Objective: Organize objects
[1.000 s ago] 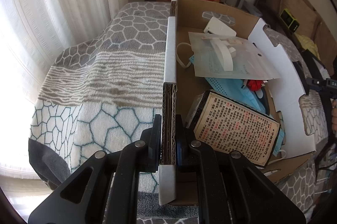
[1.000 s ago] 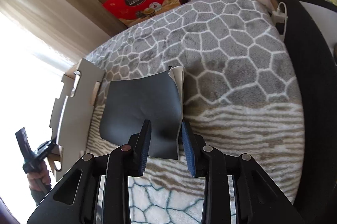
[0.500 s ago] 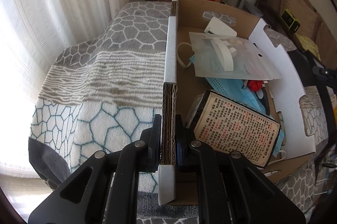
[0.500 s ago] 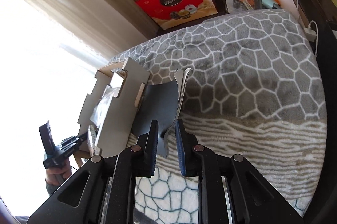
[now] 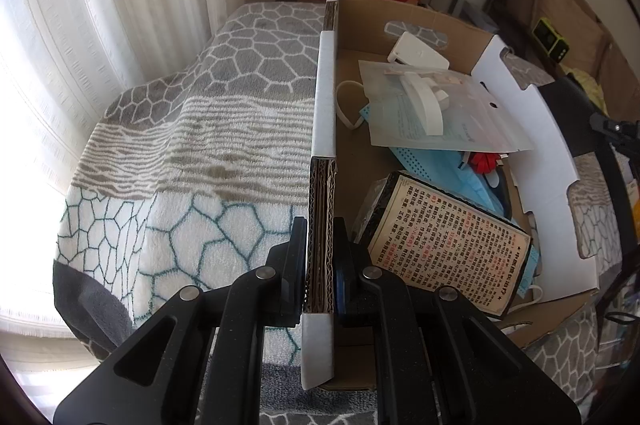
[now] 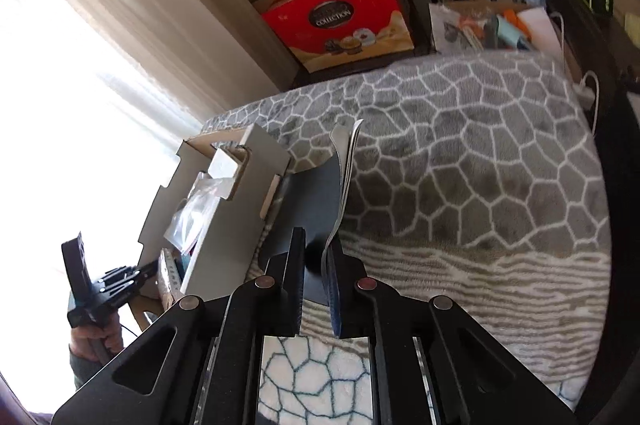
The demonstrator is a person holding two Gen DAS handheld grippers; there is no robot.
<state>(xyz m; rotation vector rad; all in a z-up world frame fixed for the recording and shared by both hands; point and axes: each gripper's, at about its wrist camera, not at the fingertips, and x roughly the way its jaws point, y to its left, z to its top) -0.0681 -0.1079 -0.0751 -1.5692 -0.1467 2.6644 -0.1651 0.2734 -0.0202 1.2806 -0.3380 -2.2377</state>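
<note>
An open cardboard box (image 5: 400,21) sits on the patterned blanket (image 5: 224,129). My left gripper (image 5: 319,237) is shut on its near side wall (image 5: 324,105). Inside lie a printed black-and-cream packet (image 5: 448,245), blue face masks (image 5: 452,173) and a clear bag with a white plastic part (image 5: 432,105). In the right wrist view my right gripper (image 6: 316,253) has its jaws closing on a thin black-covered booklet (image 6: 316,193). The booklet stands on edge, bent, lifted off the blanket right beside the box (image 6: 224,225).
Red gift boxes (image 6: 340,17) are stacked behind the bed by the curtain (image 5: 120,5). A small carton of odds and ends (image 6: 488,25) and a white charger cable (image 6: 588,85) lie at the far edge. A hand (image 6: 92,341) holds the left gripper (image 6: 100,285).
The right gripper's jaws have narrowed onto the booklet and raised it from lying flat on the blanket to standing on edge, nearer the box. The left gripper and the box have not moved.
</note>
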